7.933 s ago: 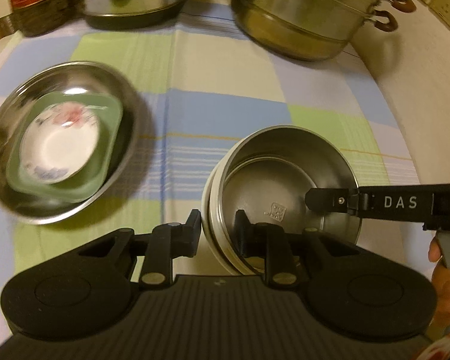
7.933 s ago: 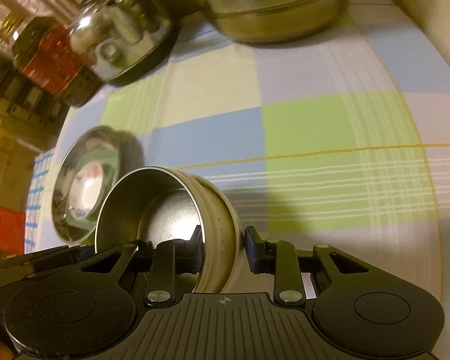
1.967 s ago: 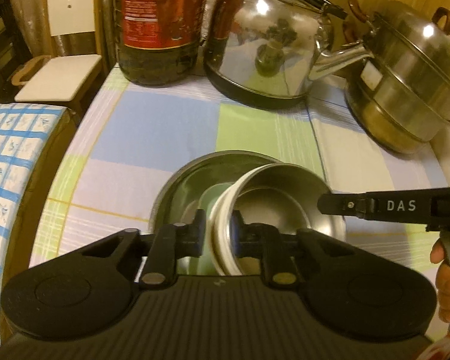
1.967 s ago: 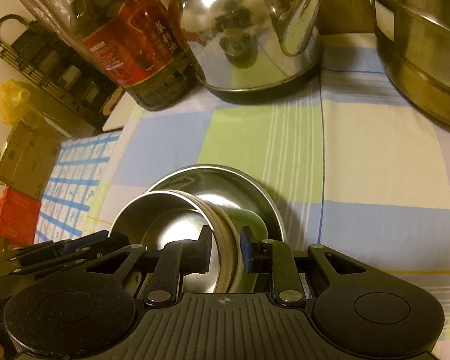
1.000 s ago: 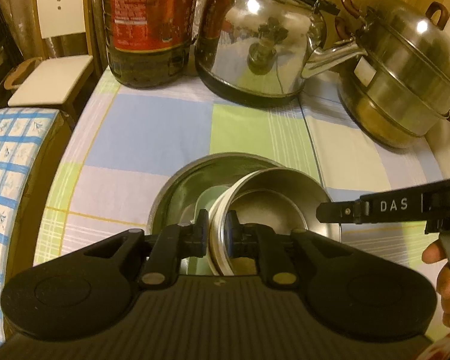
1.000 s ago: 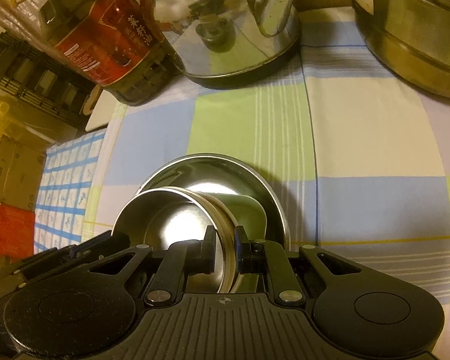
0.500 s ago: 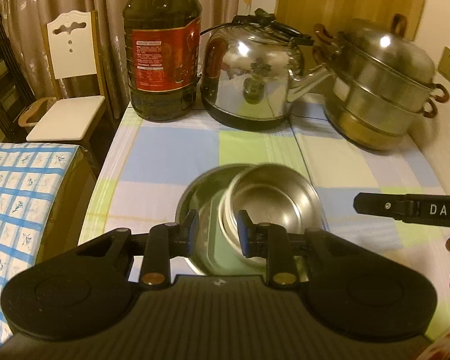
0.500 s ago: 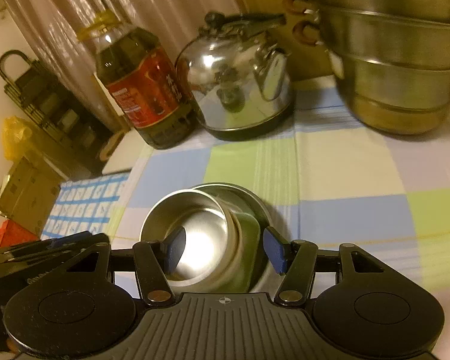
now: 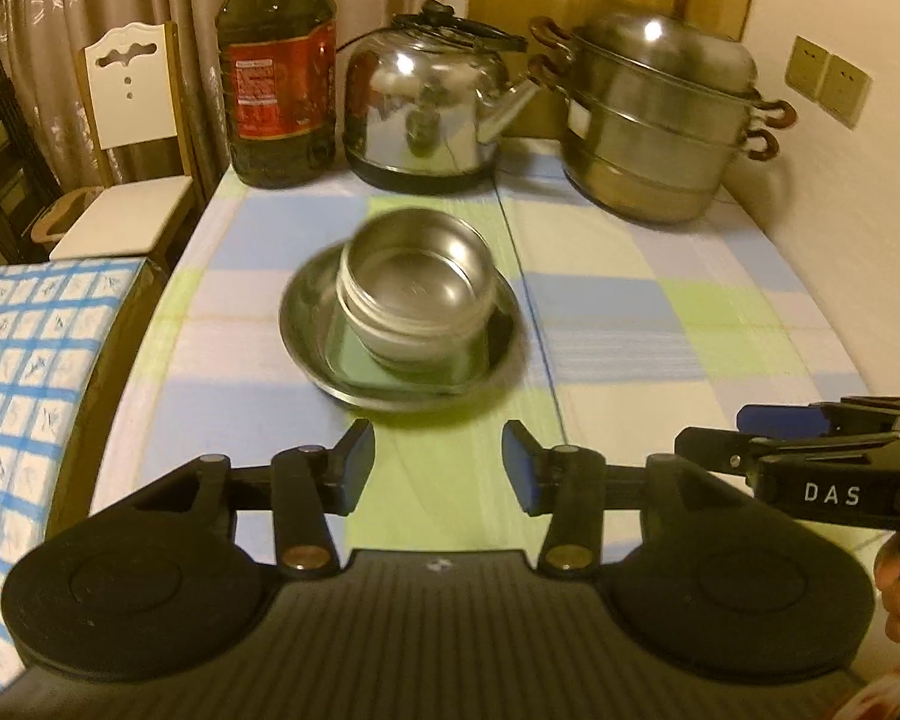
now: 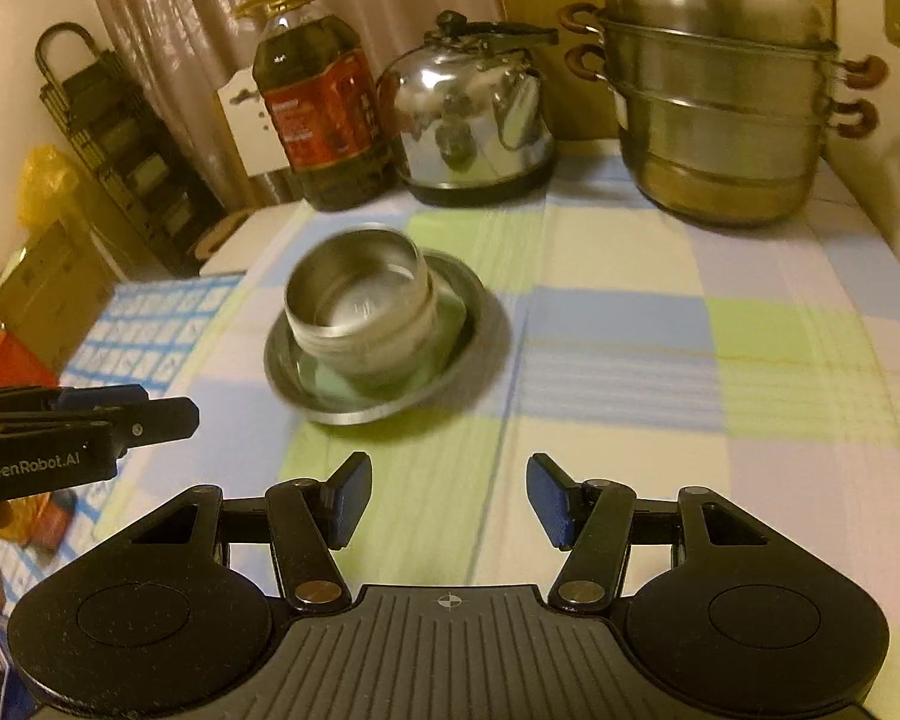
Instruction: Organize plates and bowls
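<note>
Your left gripper [image 9: 438, 468] is spread wide, holding nothing; same for your right gripper [image 10: 447, 501], jaws apart over the checked tablecloth [image 10: 660, 330]. The steel bowl [image 9: 417, 285] sits nested in a green dish [image 9: 354, 363] inside the wide steel plate [image 9: 306, 342], mid-table, well apart from both grippers. Kettle [image 9: 432, 102], oil bottle [image 9: 279, 72] and steamer pot [image 9: 654, 126] stand behind.
</note>
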Motion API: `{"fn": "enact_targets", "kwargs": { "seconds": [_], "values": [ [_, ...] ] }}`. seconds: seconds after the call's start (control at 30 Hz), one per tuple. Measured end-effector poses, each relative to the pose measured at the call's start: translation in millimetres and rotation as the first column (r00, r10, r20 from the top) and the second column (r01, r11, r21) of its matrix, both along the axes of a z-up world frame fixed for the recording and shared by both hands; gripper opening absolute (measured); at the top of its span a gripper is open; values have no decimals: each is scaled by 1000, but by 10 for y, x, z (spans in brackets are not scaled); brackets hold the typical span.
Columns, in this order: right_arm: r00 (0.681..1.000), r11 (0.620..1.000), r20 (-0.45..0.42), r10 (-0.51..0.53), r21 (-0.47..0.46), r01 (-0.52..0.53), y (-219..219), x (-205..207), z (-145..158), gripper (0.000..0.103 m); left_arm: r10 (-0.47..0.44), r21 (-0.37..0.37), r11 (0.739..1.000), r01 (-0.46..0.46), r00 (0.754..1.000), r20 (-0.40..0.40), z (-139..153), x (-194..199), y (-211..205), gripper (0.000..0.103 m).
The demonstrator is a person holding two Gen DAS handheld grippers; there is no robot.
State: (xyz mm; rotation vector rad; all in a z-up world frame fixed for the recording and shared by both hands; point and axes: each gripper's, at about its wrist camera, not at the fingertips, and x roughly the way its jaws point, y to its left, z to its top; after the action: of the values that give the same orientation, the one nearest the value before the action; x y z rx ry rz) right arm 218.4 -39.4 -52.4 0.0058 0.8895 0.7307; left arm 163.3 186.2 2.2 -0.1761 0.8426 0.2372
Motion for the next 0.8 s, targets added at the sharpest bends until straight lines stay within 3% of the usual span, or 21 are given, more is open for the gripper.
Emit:
{"fn": "enact_targets", "kwargs": {
  "seconds": [0.2,0.8],
  "values": [
    [998,1000,-66,-8,22,10,-441,-197,-24,58,2,-32,999,-2,1000,-6,-11,-321,-452,44],
    [997,999,-71,35,17,-34,-1232,-911,-18,58,-28,-51,998,27,999,-33,-78,-948,-1392,44]
  ]
}}
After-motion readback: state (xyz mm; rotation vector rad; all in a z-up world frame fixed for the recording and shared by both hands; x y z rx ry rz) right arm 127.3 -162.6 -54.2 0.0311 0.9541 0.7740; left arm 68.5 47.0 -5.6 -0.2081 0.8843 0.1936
